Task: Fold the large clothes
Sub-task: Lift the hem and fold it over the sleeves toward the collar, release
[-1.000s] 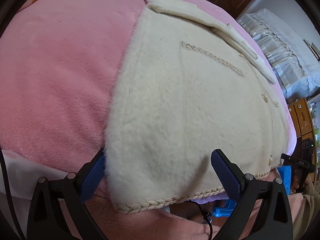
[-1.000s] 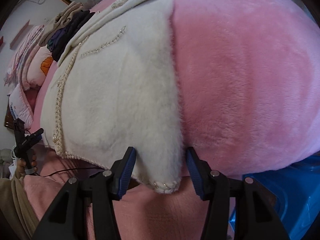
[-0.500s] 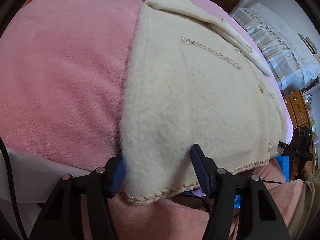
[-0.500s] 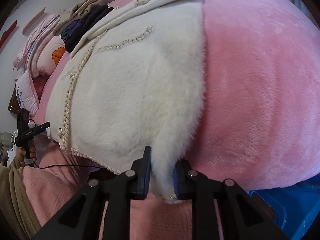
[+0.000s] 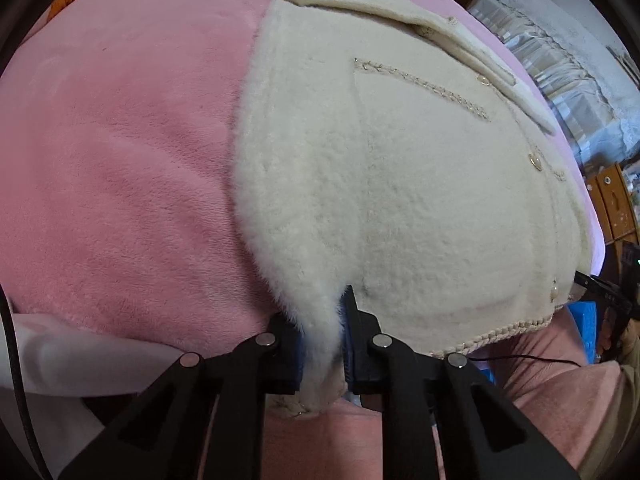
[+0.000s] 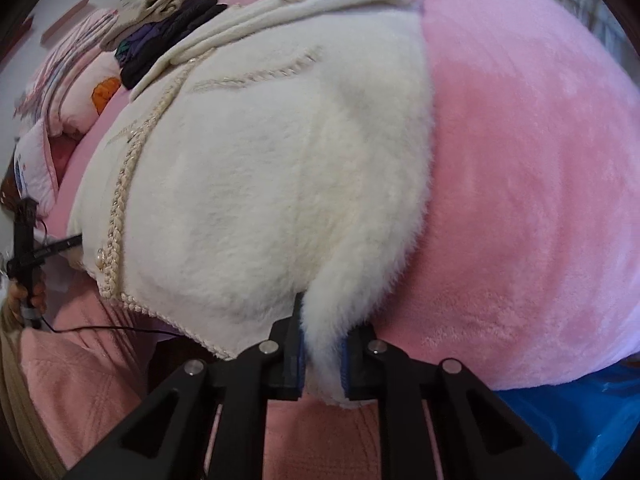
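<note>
A cream fuzzy jacket point(image 5: 400, 184) with braided trim and pearl buttons lies flat on a pink plush blanket point(image 5: 120, 168), collar at the far end. My left gripper point(image 5: 322, 344) is shut on the jacket's near left hem corner. In the right wrist view the jacket point(image 6: 272, 184) shows again, and my right gripper point(image 6: 322, 356) is shut on its near right hem corner. Both corners are pinched between the blue pads at the bed's near edge.
Folded dark and beige clothes point(image 6: 168, 32) are stacked past the collar, with pillows point(image 6: 64, 100) to the left. A blue bin point(image 6: 580, 412) sits below the bed edge on the right. A wooden cabinet point(image 5: 616, 200) and a second bed point(image 5: 560, 60) stand at the right.
Both grippers were open around the hem corners a second ago. The right closed first, then the left; both now pinch the jacket's hem corners.
</note>
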`<state>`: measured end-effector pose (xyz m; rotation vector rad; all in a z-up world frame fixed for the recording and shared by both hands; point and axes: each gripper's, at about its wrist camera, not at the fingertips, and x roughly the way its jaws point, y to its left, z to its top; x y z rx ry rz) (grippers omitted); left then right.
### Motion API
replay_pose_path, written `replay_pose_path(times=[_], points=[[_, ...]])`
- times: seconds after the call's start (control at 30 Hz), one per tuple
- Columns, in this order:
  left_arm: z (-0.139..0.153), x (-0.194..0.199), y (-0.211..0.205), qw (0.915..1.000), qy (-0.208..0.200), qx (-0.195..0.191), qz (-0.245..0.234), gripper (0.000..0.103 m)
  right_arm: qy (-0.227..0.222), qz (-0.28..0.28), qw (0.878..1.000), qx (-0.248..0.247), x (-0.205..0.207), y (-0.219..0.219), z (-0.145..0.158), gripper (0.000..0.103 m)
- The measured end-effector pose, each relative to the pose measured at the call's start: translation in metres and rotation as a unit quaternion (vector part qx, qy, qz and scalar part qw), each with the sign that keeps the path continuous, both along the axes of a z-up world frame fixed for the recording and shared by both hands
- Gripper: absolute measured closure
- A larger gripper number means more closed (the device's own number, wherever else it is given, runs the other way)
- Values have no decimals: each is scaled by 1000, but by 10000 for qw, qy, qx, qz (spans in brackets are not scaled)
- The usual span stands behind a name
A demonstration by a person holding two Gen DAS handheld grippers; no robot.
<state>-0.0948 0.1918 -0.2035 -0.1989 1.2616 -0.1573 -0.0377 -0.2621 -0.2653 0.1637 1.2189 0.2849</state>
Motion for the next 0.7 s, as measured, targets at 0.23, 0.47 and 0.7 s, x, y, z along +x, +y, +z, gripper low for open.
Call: replay_pose_path(times=[0.23, 0.47, 0.7], points=[[36, -3, 1, 9979, -212, -559, 245, 94, -752, 213, 9969, -122, -9, 11, 44, 93], [70, 0, 9, 9830, -578, -1490, 909, 94, -1423, 56, 9896, 217, -6, 8, 89, 93], [114, 28, 8, 9609, -1059, -2181, 1339, 94, -1920, -243, 9764, 956, 14, 2, 131, 93]])
